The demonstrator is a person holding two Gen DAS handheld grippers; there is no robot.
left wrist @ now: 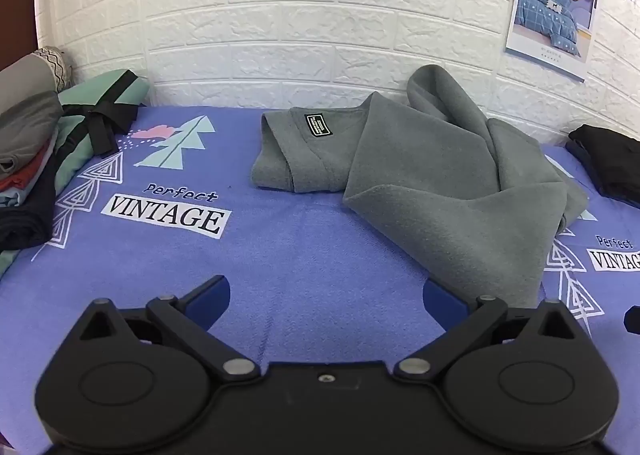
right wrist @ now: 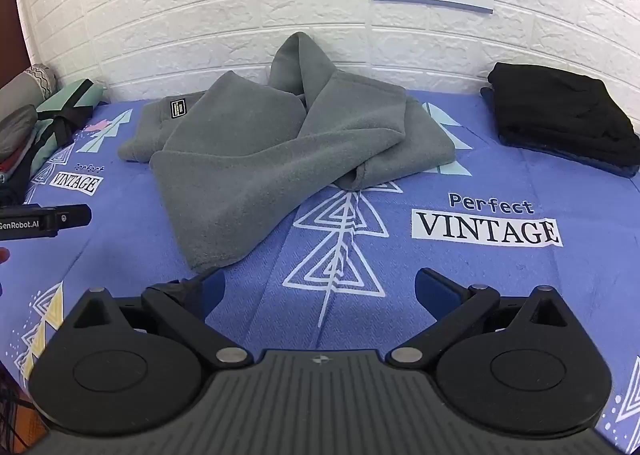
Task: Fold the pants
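The grey fleece pants (left wrist: 432, 183) lie crumpled on the blue printed bedspread (left wrist: 280, 255), waistband with a black label (left wrist: 319, 124) to the left, legs folded over each other and one end propped against the wall. They also show in the right wrist view (right wrist: 256, 159). My left gripper (left wrist: 326, 297) is open and empty, hovering just short of the pants' near hem. My right gripper (right wrist: 320, 289) is open and empty, with the near hem by its left finger. The left gripper's body (right wrist: 44, 221) shows at the left edge of the right wrist view.
A stack of folded clothes (left wrist: 36, 159) sits at the left by the wall. A folded black garment pile (right wrist: 560, 119) lies at the right. A white brick wall (left wrist: 280, 35) bounds the far side, with a poster (left wrist: 552, 3).
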